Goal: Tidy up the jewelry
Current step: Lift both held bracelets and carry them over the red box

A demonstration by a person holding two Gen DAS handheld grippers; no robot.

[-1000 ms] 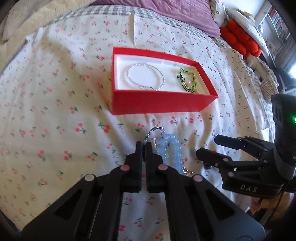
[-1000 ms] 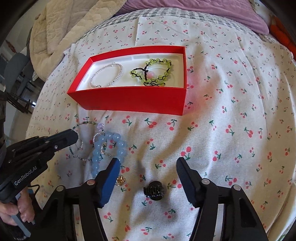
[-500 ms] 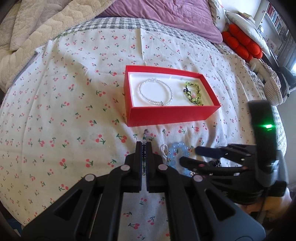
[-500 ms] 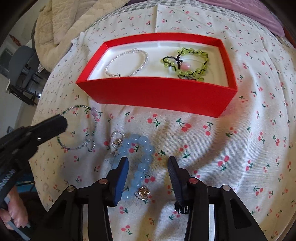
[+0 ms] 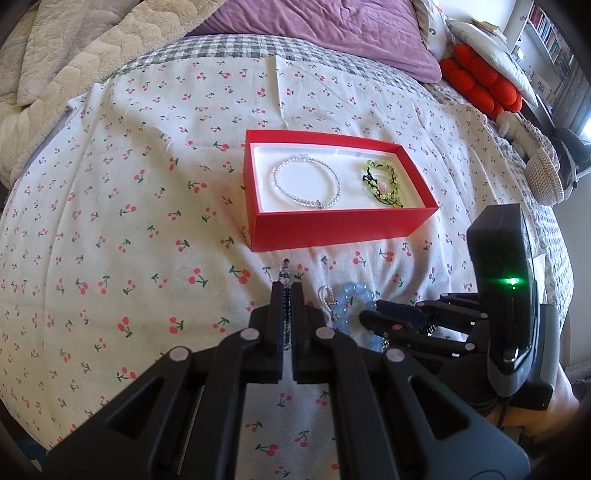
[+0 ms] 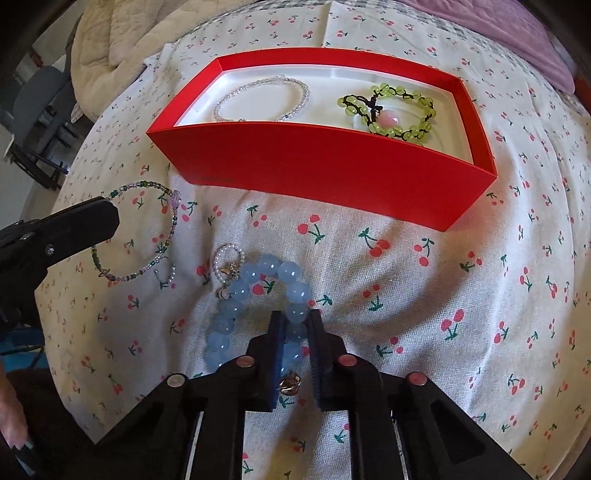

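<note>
A red box (image 5: 343,221) (image 6: 321,170) on the cherry-print bedspread holds a clear bead bracelet (image 5: 303,201) (image 6: 225,103) and a green bead bracelet (image 5: 384,184) (image 6: 391,120). In front of the box lies a pale blue bead bracelet (image 5: 351,295) (image 6: 258,273). My right gripper (image 6: 295,317) (image 5: 369,314) is closing on its right side, and the pads press a bead. My left gripper (image 5: 286,286) (image 6: 110,214) is shut on a thin green and purple seed-bead bracelet (image 6: 170,236), which rests on the cloth.
A small pearl loop with a charm (image 6: 227,254) (image 5: 325,293) touches the blue bracelet's left side. A purple pillow (image 5: 332,33) and red cushions (image 5: 480,81) lie beyond the box. A beige blanket (image 5: 55,55) is at the back left. A hand (image 6: 14,435) shows at the lower left.
My right gripper moved left from over the black hair clip to the blue bracelet, and its jaws closed onto the beads. My left gripper stayed shut on the thin bracelet.
</note>
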